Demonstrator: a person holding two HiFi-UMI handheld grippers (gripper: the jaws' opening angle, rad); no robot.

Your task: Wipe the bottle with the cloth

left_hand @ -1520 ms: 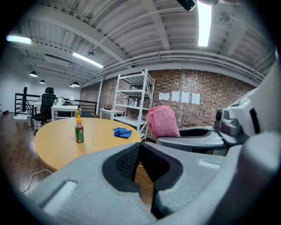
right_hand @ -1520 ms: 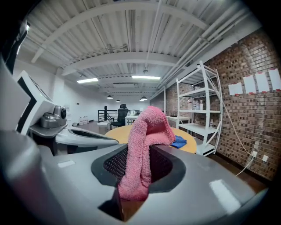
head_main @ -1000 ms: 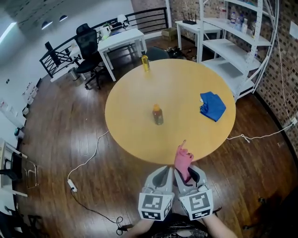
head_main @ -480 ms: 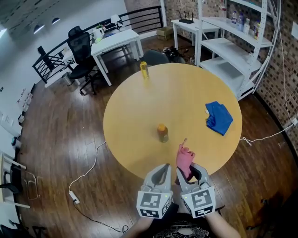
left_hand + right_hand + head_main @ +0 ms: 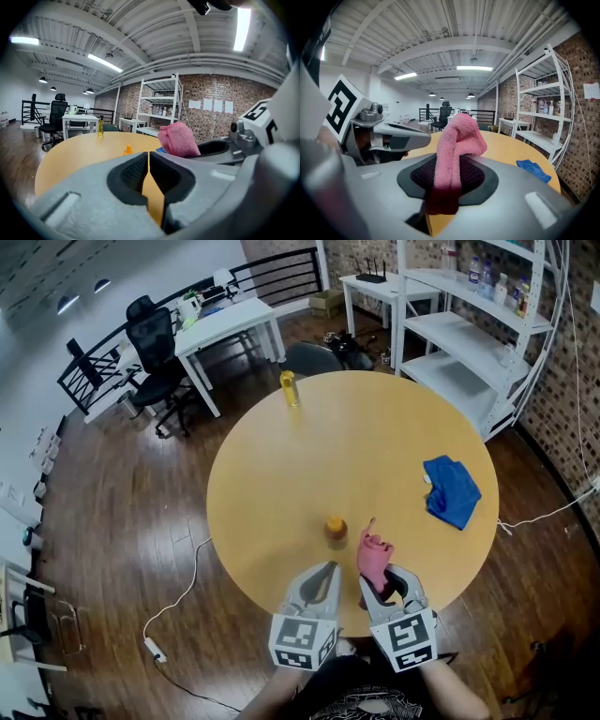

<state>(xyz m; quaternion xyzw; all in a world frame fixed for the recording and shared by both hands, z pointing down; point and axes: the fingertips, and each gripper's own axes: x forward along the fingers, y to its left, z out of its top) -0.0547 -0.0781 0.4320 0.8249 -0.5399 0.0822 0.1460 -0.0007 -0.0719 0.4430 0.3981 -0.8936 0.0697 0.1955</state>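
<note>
You've stepped in closer: the bottle [image 5: 336,529] now stands on the counter [image 5: 375,427] just ahead. Your left gripper [image 5: 323,570] has its fingers shut, empty; your right gripper [image 5: 378,585] clamps the pink cloth [image 5: 373,555]. Wiping hasn't begun

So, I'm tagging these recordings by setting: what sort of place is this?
Likely an open-plan office or lab workspace: a white desk with a black office chair, white metal shelving against a brick wall, and a round wooden table.
</note>
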